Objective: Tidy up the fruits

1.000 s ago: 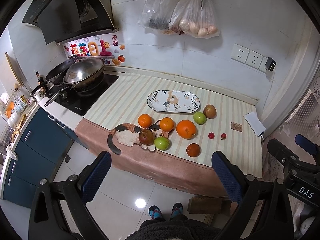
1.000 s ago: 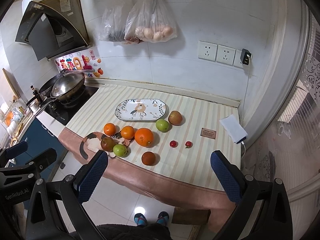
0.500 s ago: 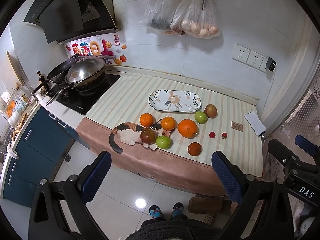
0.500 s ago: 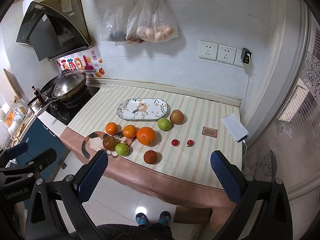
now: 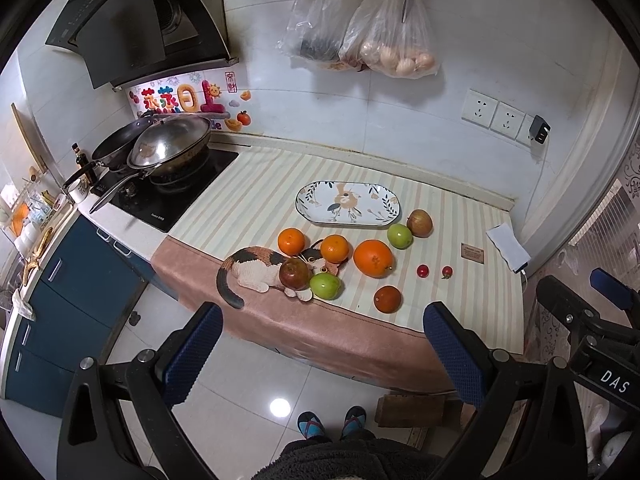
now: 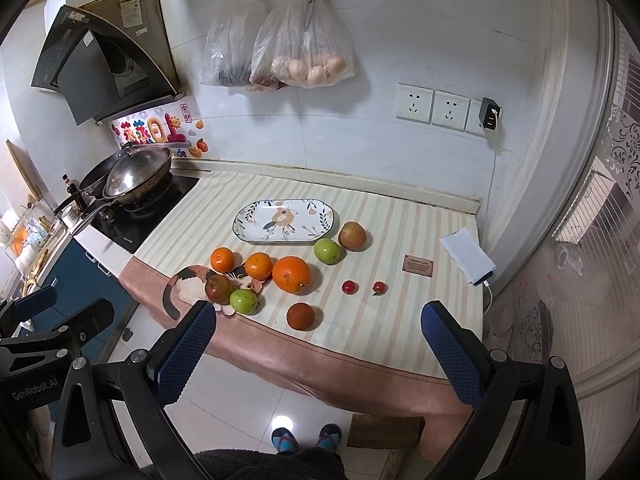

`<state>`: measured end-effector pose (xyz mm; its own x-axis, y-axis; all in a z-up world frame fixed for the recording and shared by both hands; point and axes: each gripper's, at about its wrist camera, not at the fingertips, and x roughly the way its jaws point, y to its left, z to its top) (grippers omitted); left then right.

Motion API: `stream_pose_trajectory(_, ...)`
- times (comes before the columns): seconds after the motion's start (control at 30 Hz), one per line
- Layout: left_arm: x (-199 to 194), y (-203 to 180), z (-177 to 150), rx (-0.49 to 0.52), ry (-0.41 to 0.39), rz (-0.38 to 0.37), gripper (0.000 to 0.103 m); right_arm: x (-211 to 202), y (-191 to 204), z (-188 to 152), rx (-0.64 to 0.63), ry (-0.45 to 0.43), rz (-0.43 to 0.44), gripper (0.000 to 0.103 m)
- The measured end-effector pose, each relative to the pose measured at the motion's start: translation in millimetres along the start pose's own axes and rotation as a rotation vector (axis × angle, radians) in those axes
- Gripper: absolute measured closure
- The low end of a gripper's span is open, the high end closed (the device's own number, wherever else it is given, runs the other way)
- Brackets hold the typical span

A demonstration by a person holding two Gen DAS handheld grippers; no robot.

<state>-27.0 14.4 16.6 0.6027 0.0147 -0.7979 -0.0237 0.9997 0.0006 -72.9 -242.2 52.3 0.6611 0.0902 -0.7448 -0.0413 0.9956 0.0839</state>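
Observation:
Several fruits lie on the striped counter cloth (image 5: 256,192): a large orange (image 5: 373,258) (image 6: 291,274), two small oranges (image 5: 291,241), two green apples (image 5: 325,286) (image 6: 328,251), red apples (image 5: 295,274) (image 5: 419,223), a dark red fruit (image 5: 387,299) (image 6: 300,316) and two cherry tomatoes (image 5: 422,270) (image 6: 349,287). An empty oval patterned plate (image 5: 347,208) (image 6: 284,221) sits behind them. My left gripper (image 5: 320,348) and right gripper (image 6: 318,346) are both open and empty, held above the floor short of the counter's front edge.
A cat figure (image 5: 256,266) lies at the cloth's front left. A wok (image 5: 172,148) sits on the hob at left. A power bank (image 6: 468,261) and a small card (image 6: 418,266) lie at right. Bags (image 6: 300,40) and scissors hang on the wall.
Both grippers have drifted slightly toward the counter; the fruits sit a little lower and larger in view. Nothing was picked up or moved.

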Motion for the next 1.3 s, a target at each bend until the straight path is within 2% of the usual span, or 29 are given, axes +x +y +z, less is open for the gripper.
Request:
stream_pose_trajectory(0.37, -2.2, -0.5, 2.5, 0.000, -0.002, 0.003, 0.000, -1.3, -0.3, 2.1, 0.007, -0.003, 0.006, 0.000)
stream_pose_trajectory(0.47, 4.1, -0.3, 13.4, -0.011, 0.004, 0.007, 0.000, 4.9, -1.3, 9.7, 0.026, 0.007, 0.022, 0.000)
stream_pose_trajectory(0.57, 16.4, 4.8, 25.0, -0.032, -0.003, 0.040, 0.000, 18.1, -5.7, 17.4, 0.057, 0.024, 0.053, 0.000)
stream_pose_trajectory(0.73, 49.4, 24.3, 38.9, -0.088, 0.004, 0.136, 0.000, 63.8, -16.9, 26.4, 0.099, 0.064, 0.111, 0.000)
stream_pose_trajectory(0.87, 91.9, 40.4, 41.9, -0.109, 0.065, 0.211, 0.000, 112.8, -15.1, 29.2, 0.102, 0.113, 0.142, 0.000)
stream_pose_trajectory(0.97, 124.2, 52.1, 39.7, -0.110, 0.119, 0.241, 0.000, 153.3, -6.1, 32.5, 0.099, 0.162, 0.142, 0.000)
stream_pose_trajectory(1.07, 162.2, 63.8, 38.1, -0.109, 0.195, 0.239, 0.000, 196.4, 4.3, 31.6, 0.096, 0.214, 0.126, 0.000)
stream_pose_trajectory(1.2, 224.2, 77.2, 38.9, -0.098, 0.321, 0.191, 0.000, 262.5, 13.4, 28.1, 0.136, 0.311, 0.133, 0.000)
stream_pose_trajectory(1.3, 276.9, 86.4, 40.5, -0.092, 0.431, 0.112, 0.000, 309.2, 20.5, 24.3, 0.172, 0.382, 0.124, 0.000)
